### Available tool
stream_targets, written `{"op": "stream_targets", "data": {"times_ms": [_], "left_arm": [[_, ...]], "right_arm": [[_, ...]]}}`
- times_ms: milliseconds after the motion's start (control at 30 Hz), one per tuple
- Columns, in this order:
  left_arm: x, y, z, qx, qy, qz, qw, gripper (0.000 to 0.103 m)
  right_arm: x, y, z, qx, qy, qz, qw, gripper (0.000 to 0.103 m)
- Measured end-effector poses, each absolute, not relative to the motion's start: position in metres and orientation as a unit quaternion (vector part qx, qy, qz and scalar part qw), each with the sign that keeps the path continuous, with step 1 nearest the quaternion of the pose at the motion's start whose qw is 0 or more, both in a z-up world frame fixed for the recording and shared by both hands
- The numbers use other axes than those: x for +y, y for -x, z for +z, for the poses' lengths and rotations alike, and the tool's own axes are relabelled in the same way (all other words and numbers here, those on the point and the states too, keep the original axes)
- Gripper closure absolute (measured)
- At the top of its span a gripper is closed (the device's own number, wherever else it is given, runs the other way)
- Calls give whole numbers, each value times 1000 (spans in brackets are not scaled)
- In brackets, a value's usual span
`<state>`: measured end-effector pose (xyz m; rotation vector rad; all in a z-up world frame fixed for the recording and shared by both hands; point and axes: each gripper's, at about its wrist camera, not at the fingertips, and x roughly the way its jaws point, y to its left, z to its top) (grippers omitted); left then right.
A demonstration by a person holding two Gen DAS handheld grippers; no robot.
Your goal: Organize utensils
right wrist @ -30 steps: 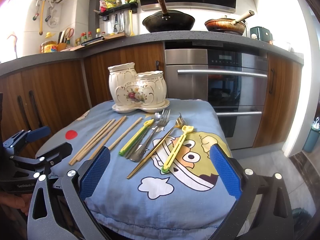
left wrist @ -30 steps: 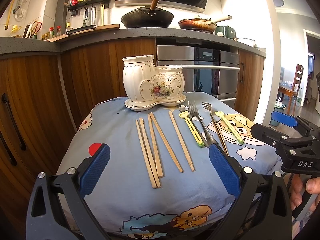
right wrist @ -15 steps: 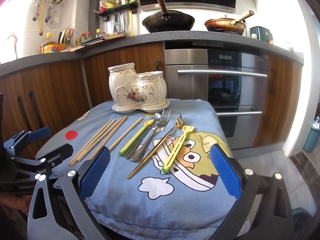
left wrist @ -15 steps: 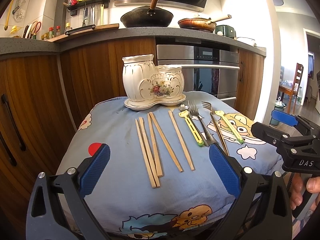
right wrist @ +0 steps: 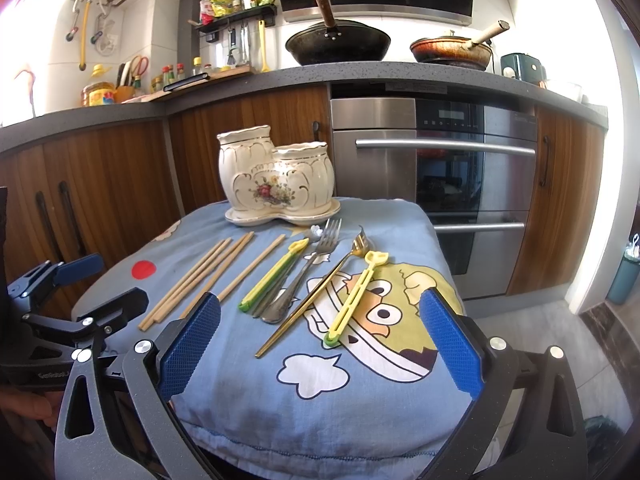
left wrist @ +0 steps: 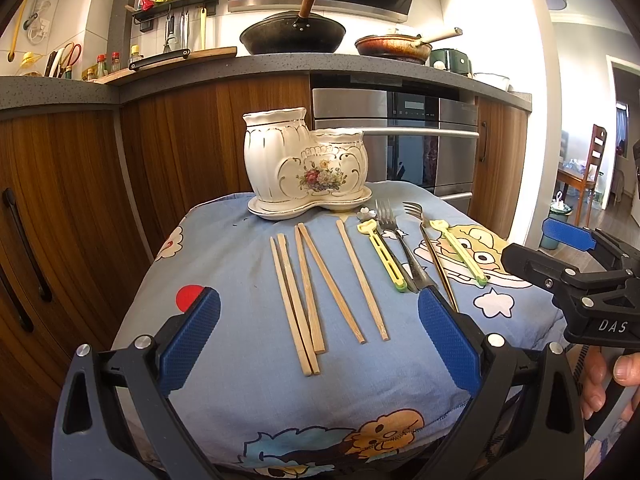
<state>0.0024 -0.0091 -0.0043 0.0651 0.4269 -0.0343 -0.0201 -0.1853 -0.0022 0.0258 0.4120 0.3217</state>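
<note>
Five pale wooden chopsticks [left wrist: 320,292] are lying side by side on the blue cartoon-print cloth [left wrist: 224,264] in the left wrist view, ends pointing toward the white ceramic two-pot utensil holder w/ floral decal & gold trim [left wrist: 306,164], which is standing on its matching tray at the far edge. Right of them, close together: a yellow-green plastic utensil [left wrist: 386,256], a silver steel fork [left wrist: 400,248], a gold fork [left wrist: 434,256], then a second yellow-green plastic utensil [left wrist: 458,250]. The left gripper [left wrist: 318,348] is hovering over the cloth's near edge, blue pads spread wide, holding nothing. At far right the right gripper [left wrist: 576,264] is showing side-on, "DAS" printed in white on its black body; can't tell its spread from here.

Right wrist view: right gripper [right wrist: 320,344] is hanging w/ blue pads wide apart, gripping nothing, above the near part of the cloth [right wrist: 360,400]. Ahead, the gold fork [right wrist: 316,292] is lying diagonal, the second plastic utensil [right wrist: 356,298] just right of it, silver fork [right wrist: 308,272] & first plastic utensil [right wrist: 276,276] left, chopsticks [right wrist: 208,276] further left. Holder [right wrist: 276,176] is sitting at the back. Left gripper [right wrist: 72,292] is showing at the left edge, label partly readable: "GenRobot".
</note>
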Motion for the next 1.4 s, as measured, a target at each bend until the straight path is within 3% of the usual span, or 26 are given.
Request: {"op": "stream_targets", "data": {"times_ms": [1033, 1400], "left_arm": [[-9, -4, -5, 216, -31, -16, 976, 5], [12, -31, -5, 261, -2, 3, 965, 5]], "right_arm": [[-186, 19, -3, 205, -14, 159, 966, 4], [-186, 10, -7, 233, -27, 160, 959, 4]]}}
